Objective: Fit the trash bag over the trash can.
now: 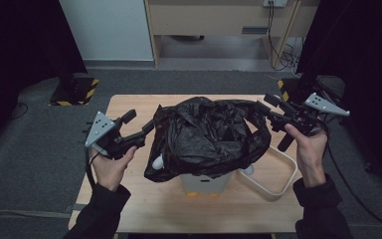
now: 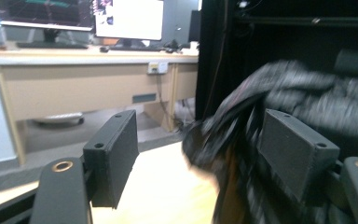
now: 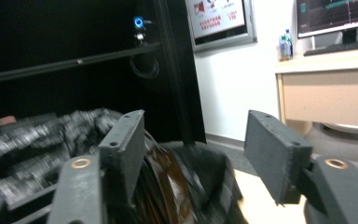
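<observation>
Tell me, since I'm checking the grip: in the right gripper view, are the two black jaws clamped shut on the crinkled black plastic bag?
No: the right gripper has its jaws standing apart, and the crinkled black plastic bag lies loose between them.

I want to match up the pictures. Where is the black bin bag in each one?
High view: the black bin bag sits mid-table, draped over a pale bin.
Left gripper view: the bag is on the right, blurred, behind the right-hand jaw.
Right gripper view: the bag is lower left, behind the left-hand jaw.
Shared landmark: the wooden table, also and.
</observation>
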Motion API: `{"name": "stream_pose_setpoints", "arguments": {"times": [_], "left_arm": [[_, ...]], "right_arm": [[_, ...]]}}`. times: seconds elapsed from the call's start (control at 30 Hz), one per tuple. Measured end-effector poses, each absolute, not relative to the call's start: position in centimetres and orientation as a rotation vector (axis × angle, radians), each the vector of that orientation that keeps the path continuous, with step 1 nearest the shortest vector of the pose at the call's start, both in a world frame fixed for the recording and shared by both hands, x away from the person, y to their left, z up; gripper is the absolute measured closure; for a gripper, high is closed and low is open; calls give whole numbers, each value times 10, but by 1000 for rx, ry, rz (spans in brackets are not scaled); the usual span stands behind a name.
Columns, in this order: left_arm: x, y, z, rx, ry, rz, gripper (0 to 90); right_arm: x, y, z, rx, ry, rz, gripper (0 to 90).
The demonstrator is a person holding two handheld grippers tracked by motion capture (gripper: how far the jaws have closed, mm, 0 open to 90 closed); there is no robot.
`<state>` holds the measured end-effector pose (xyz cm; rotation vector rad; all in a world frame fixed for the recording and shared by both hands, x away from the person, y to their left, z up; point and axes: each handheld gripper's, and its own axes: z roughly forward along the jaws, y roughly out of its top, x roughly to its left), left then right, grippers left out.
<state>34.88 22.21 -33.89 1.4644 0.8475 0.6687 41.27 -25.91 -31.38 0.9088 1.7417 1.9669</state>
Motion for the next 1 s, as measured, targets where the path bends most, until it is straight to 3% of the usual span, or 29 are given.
{"name": "stream_pose_setpoints", "arguments": {"times": [0.37, 0.6, 1.0], "left_arm": [[338, 258, -412, 1492, 1072, 622, 288], [344, 265, -450, 1550, 1159, 573, 290], [352, 258, -473, 1668, 1204, 505, 297]], "right_arm": [[406, -243, -266, 829, 1696, 2058, 464], [403, -207, -238, 773, 1750, 2062, 453], [402, -128, -214, 663, 1905, 2006, 445]]}}
